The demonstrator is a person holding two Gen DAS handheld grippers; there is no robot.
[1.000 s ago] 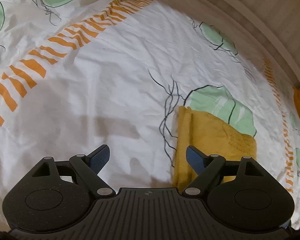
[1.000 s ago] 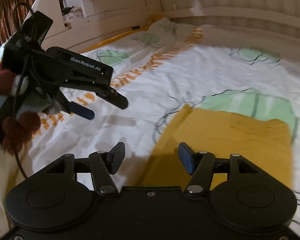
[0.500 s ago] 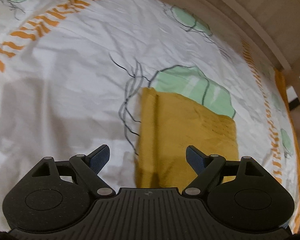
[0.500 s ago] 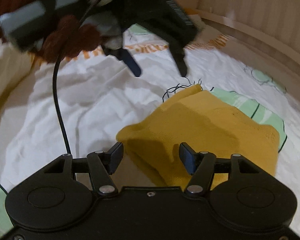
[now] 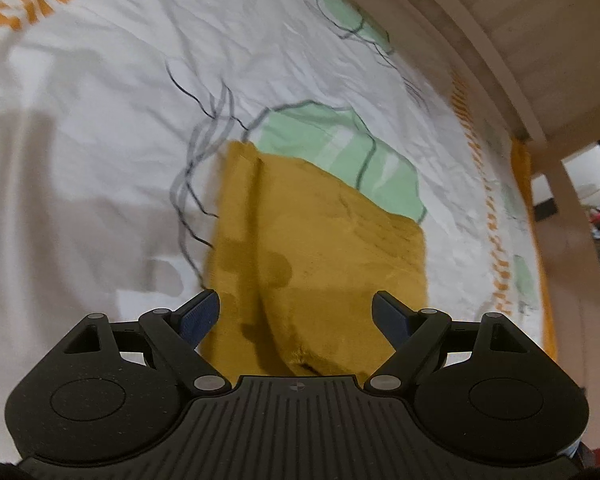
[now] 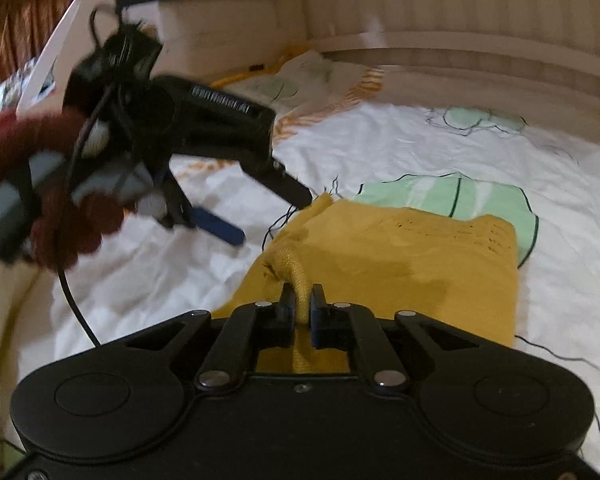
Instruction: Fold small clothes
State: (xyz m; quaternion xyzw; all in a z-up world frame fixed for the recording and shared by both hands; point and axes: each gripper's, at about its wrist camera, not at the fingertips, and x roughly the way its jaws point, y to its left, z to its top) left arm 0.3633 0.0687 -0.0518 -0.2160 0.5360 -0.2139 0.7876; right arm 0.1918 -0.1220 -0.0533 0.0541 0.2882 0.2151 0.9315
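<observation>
Yellow garment (image 6: 400, 256) lies on the bed sheet (image 5: 100, 120). Right gripper (image 6: 302, 306): fingers clamped on a pinched near edge, likely to lift it over for a fold. Left gripper (image 5: 296, 312): fingers apart above the cloth's left side, probably to take the matching corner.

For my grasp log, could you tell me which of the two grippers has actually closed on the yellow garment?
The right gripper: its jaws pinch a fold of the yellow garment. The left gripper hangs open.

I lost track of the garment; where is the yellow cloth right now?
The yellow cloth lies on the bedsheet, overlapping a green leaf print; its near edge is pinched in the right gripper.
</observation>
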